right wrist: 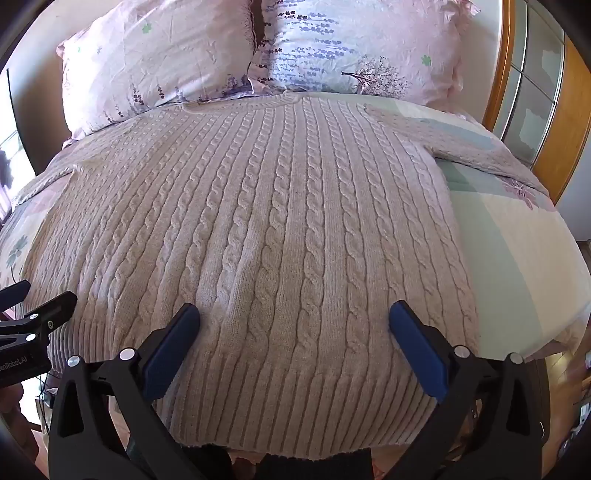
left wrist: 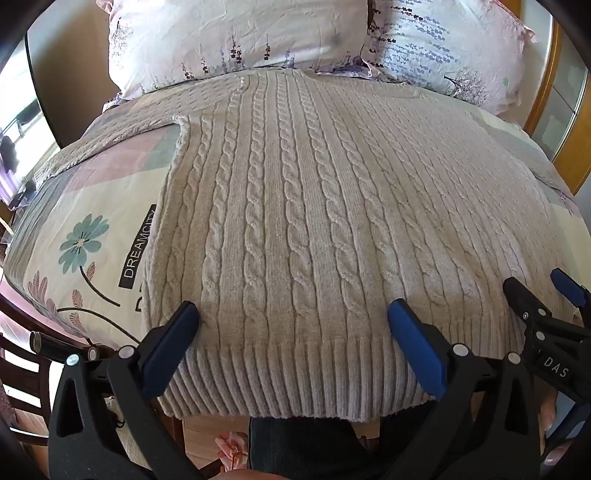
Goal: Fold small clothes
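A beige cable-knit sweater (left wrist: 295, 206) lies flat on the bed, ribbed hem toward me, sleeves spread out to both sides. It also fills the right wrist view (right wrist: 266, 221). My left gripper (left wrist: 293, 314) is open, its blue pads hovering over the hem's left part. My right gripper (right wrist: 293, 314) is open over the hem's right part. The right gripper shows at the right edge of the left wrist view (left wrist: 543, 291). The left gripper shows at the left edge of the right wrist view (right wrist: 33, 299).
Two floral pillows (left wrist: 236, 33) (right wrist: 362, 44) lie at the head of the bed. The patterned bedsheet (left wrist: 88, 229) (right wrist: 517, 251) shows on both sides of the sweater. A wooden-framed wardrobe (right wrist: 535, 85) stands at the right. A dark chair (left wrist: 22, 369) stands at the lower left.
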